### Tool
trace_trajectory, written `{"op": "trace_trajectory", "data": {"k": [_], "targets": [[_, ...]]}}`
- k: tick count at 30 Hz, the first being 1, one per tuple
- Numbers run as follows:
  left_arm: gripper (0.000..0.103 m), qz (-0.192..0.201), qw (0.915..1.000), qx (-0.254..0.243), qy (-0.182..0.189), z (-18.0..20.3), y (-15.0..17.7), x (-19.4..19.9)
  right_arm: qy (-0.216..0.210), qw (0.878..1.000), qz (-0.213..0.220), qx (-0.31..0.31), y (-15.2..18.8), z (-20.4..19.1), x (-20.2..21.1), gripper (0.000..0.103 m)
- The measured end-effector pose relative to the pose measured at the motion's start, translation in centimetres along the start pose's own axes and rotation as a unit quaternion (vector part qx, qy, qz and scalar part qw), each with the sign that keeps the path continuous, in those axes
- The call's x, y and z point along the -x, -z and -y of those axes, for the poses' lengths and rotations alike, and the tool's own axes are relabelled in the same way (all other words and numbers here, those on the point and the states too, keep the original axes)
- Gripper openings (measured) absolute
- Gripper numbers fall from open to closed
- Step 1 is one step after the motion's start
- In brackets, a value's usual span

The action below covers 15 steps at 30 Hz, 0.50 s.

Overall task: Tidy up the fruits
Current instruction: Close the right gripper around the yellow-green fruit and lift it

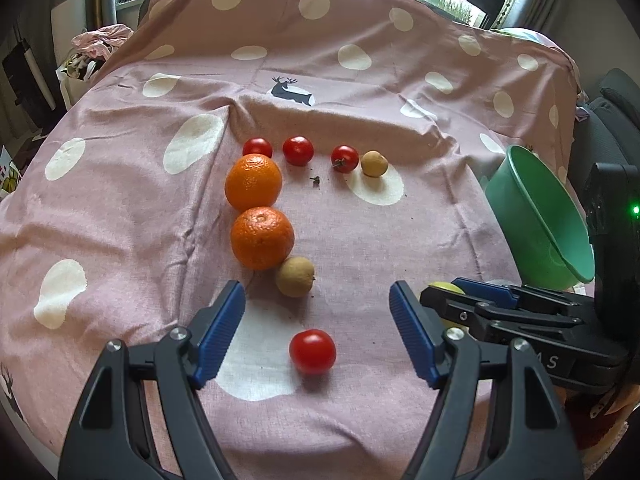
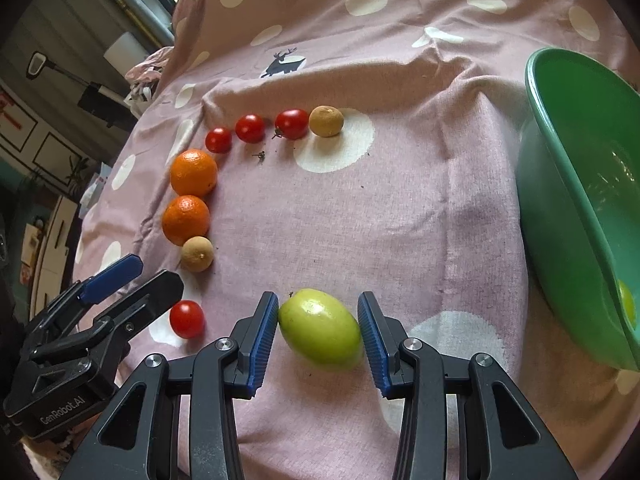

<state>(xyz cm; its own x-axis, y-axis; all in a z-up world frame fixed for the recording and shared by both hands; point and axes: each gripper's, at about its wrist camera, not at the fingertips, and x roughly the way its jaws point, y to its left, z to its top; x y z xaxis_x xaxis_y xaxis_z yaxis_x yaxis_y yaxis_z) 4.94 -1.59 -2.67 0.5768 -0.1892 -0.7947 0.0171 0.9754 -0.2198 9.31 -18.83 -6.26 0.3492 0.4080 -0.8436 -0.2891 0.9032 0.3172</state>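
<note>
A green oval fruit point(image 2: 320, 330) lies on the pink spotted cloth point(image 2: 400, 208), and my right gripper point(image 2: 319, 304) is shut on it, both blue pads touching its sides. My left gripper point(image 1: 317, 296) stands open above a red tomato point(image 1: 312, 351), with nothing between its fingers. Two oranges point(image 1: 253, 181) point(image 1: 262, 237) and a tan longan point(image 1: 295, 277) form a column. Three tomatoes point(image 1: 298, 150) and another longan point(image 1: 374, 163) form a row behind them. In the left wrist view, the right gripper point(image 1: 444, 286) reaches in from the right, with a bit of the green fruit point(image 1: 450, 287) showing.
A green plastic bowl point(image 2: 560, 184) sits tilted at the right edge of the table, with a green fruit point(image 2: 626, 304) inside. A small dark stem point(image 1: 315, 179) lies near the tomato row. Windows and clutter lie beyond the far edge.
</note>
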Motion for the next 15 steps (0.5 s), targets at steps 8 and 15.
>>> {"op": "trace_trajectory", "data": {"k": [8, 15], "targets": [[0.070, 0.000, 0.9993, -0.018, 0.032, 1.5, 0.5, 0.4, -0.022, 0.998, 0.052, -0.016, -0.3, 0.7, 2.7, 0.043], [0.062, -0.024, 0.9953, -0.055, 0.076, 4.8, 1.7, -0.4, -0.046, 0.996, 0.061, -0.051, -0.4, 1.8, 3.4, 0.043]]}}
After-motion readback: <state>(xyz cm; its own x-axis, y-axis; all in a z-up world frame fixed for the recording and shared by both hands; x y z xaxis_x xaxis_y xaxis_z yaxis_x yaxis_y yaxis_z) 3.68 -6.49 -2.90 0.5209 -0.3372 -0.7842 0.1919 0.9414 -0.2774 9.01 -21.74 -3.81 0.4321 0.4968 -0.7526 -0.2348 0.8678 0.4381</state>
